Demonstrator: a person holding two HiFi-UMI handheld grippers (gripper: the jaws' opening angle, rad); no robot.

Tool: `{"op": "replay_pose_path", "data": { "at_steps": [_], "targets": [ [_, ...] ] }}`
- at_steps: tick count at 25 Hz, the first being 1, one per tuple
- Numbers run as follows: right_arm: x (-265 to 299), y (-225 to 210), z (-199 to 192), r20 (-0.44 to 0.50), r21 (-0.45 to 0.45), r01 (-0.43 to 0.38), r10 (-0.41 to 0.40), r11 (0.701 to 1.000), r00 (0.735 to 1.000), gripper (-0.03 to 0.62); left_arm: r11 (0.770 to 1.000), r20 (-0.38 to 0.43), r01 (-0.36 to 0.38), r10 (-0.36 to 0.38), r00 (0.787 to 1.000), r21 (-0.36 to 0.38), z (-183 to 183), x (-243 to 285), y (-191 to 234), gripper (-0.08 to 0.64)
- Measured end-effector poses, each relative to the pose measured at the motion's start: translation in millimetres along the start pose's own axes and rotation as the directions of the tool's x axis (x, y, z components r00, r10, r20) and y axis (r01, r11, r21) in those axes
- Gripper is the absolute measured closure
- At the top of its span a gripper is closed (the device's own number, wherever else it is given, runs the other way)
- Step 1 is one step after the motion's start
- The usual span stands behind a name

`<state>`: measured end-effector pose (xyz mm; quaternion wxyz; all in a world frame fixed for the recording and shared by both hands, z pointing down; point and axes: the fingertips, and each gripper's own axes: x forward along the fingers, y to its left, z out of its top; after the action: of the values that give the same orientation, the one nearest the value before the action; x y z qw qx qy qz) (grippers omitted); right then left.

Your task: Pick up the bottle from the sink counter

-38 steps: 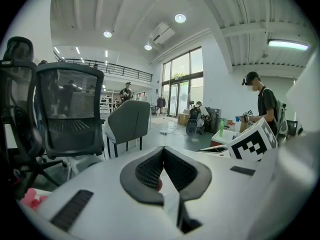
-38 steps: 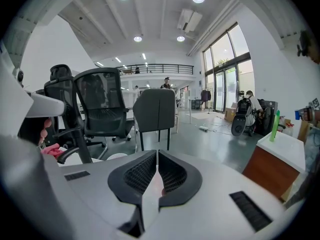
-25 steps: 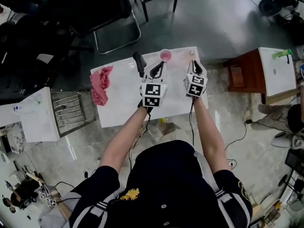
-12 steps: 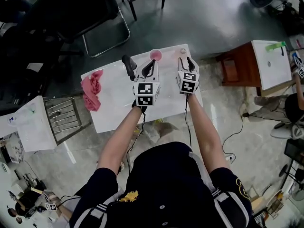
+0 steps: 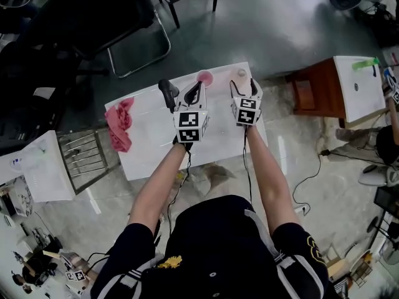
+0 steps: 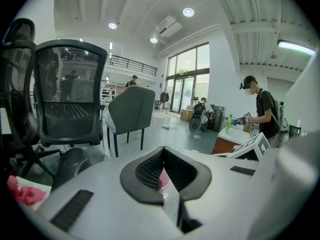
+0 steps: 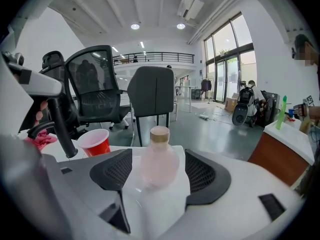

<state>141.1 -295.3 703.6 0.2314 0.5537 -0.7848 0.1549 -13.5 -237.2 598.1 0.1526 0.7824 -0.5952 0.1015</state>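
Observation:
A pale pink bottle [image 7: 159, 161] with a tan cap stands upright near the far edge of the white table [image 5: 156, 142]; it also shows in the head view as the bottle [image 5: 240, 75]. My right gripper [image 7: 157, 170] is open, its jaws have just been opening, and the bottle stands between the dark pads [image 7: 205, 174] without touching either. In the head view the right gripper [image 5: 242, 87] reaches to just before the bottle. My left gripper [image 5: 192, 96] hovers over the table's middle, and in its own view the left gripper [image 6: 165, 173] looks shut and holds nothing.
A red cup [image 7: 95, 141] stands left of the bottle, beside a black faucet-like post [image 7: 60, 119]. A pink cloth [image 5: 120, 124] lies on the table's left end. Office chairs [image 6: 70, 101] stand beyond the table, a wooden cabinet [image 5: 321, 92] to the right, a wire rack [image 5: 87, 157] to the left.
Both grippers have sunk and moved toward the table's far edge. The right jaws, shut a second ago, have opened and now flank the bottle.

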Motion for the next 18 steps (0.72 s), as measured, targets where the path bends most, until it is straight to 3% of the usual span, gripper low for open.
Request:
{"op": "replay_pose_path", "data": {
  "at_steps": [18],
  "targets": [
    [58.9, 2.0, -21.5, -0.112, -0.032, -0.032, 0.028, 0.999, 0.993, 0.109, 1.000, -0.025, 0.005, -0.005, 1.000, -0.010, -9.3, 19.7, 9.3, 0.541]
  ]
}}
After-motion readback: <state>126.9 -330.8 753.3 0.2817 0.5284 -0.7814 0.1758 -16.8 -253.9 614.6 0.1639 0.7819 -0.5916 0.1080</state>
